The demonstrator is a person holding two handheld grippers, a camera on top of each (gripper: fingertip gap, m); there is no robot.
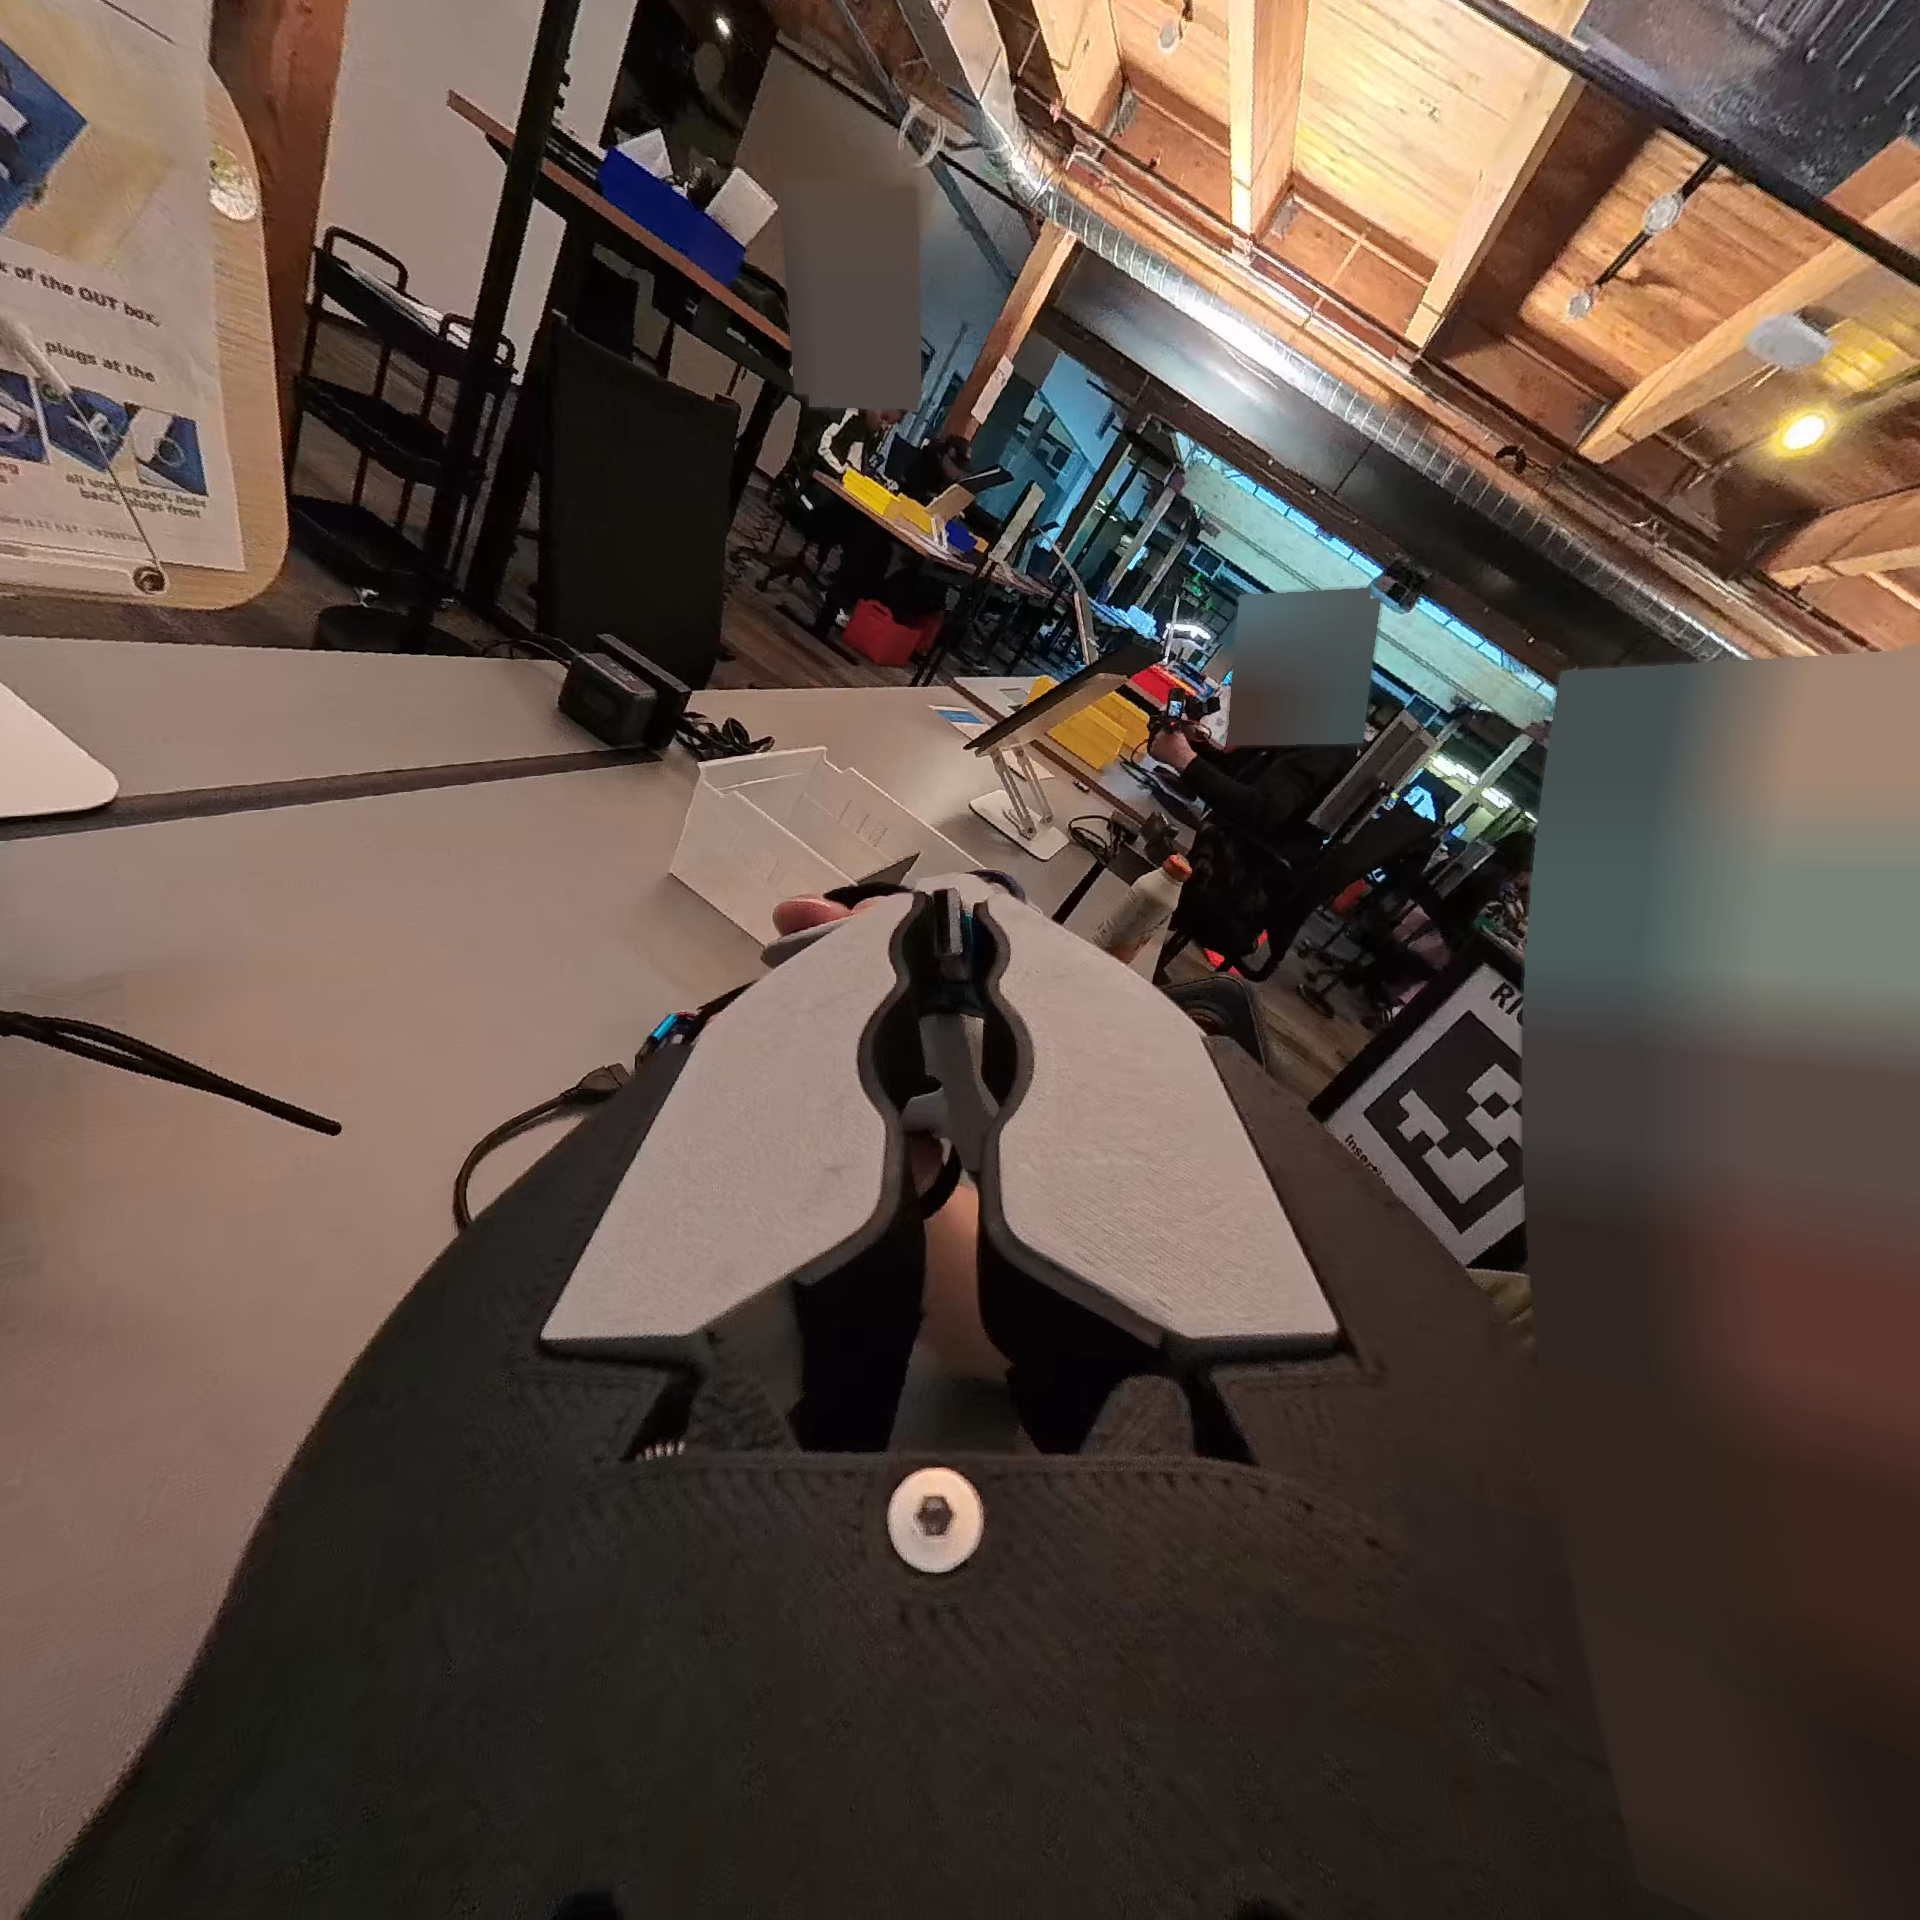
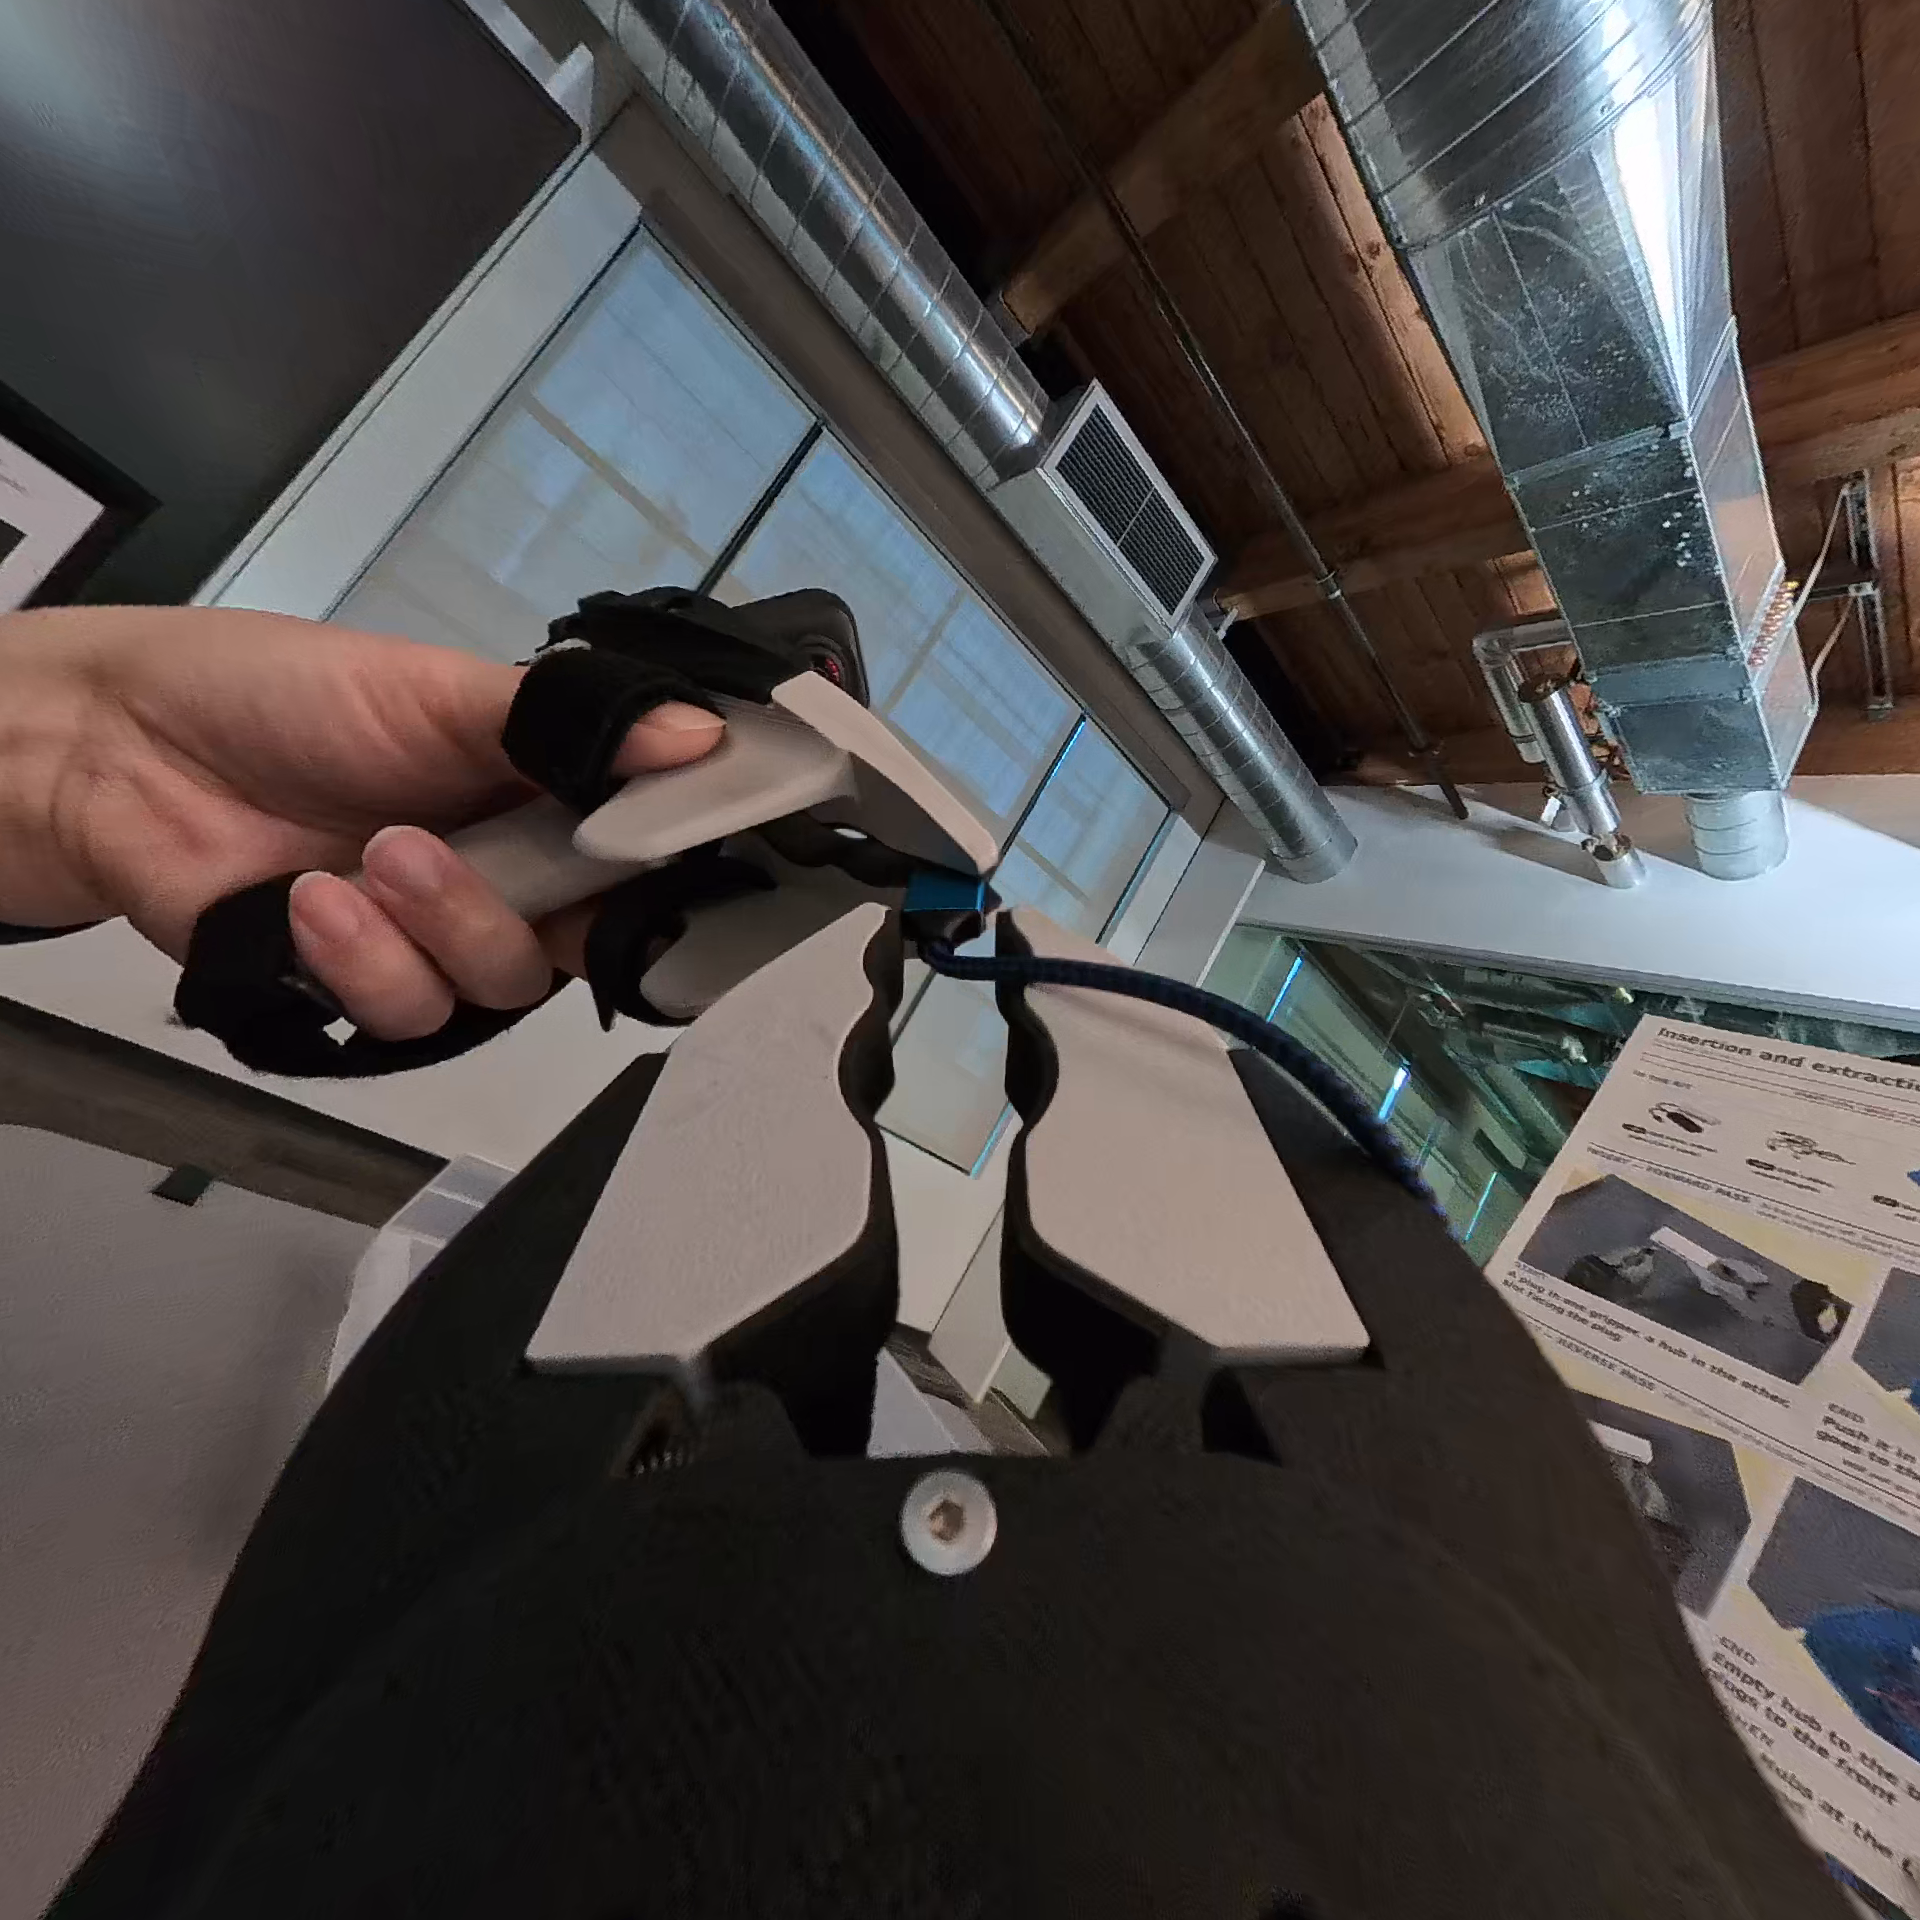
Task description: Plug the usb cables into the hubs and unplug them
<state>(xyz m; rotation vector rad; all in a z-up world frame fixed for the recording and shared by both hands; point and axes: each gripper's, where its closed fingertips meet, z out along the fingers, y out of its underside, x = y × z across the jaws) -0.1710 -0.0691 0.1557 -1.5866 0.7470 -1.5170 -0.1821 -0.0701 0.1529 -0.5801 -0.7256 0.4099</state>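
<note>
In the left wrist view my left gripper (image 1: 951, 906) is shut on a thin grey hub (image 1: 961, 1081), seen edge-on between the fingers. A black part and a bit of blue show at the tips. A black cable (image 1: 540, 1117) with a plug hangs to its left. In the right wrist view my right gripper (image 2: 948, 923) grips a blue plug (image 2: 945, 894) at its fingertips, and the jaws stand a plug's width apart. The plug's navy braided cable (image 2: 1195, 1003) trails back over the right finger. A hand (image 2: 260, 769) holds the left gripper, whose grey fingers (image 2: 831, 743) meet the plug from the left.
A grey table (image 1: 312, 935) carries a white divided tray (image 1: 790, 831), a black charger (image 1: 623, 691) and a loose black cable (image 1: 208, 1081). A square marker board (image 1: 1444, 1122) stands at the right. An instruction sheet (image 2: 1766, 1299) shows at the right. People sit at tables farther back. Only a small space, under 4 cm, lies between the two pairs of fingers.
</note>
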